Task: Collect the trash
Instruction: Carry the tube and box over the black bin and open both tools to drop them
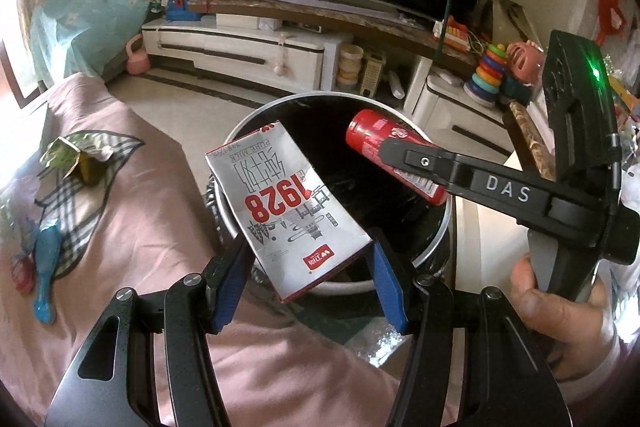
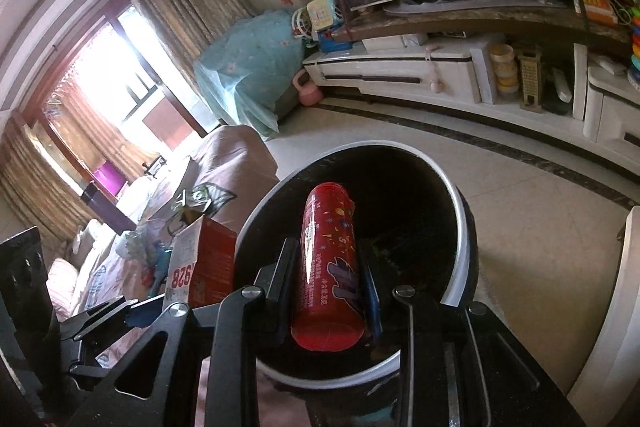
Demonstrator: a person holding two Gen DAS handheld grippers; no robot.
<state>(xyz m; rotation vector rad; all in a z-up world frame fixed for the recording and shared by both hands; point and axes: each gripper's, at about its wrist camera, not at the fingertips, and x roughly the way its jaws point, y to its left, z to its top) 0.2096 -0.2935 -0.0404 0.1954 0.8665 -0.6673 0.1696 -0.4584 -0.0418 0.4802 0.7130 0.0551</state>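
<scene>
My left gripper (image 1: 308, 267) is shut on a grey and red milk carton (image 1: 288, 211) marked 1928 and holds it over the near rim of a round bin (image 1: 240, 131) with a black liner. My right gripper (image 2: 328, 267) is shut on a red cylindrical can (image 2: 328, 267) and holds it over the bin's opening (image 2: 466, 227). The right gripper (image 1: 394, 157) and can (image 1: 372, 129) also show in the left wrist view, and the carton (image 2: 200, 263) shows at the left of the right wrist view.
A pink-covered sofa (image 1: 132, 187) lies left of the bin, with a crumpled wrapper (image 1: 76, 159) and a blue wrapper (image 1: 46, 267) on it. A TV cabinet (image 1: 248, 43) with toys stands behind across tiled floor.
</scene>
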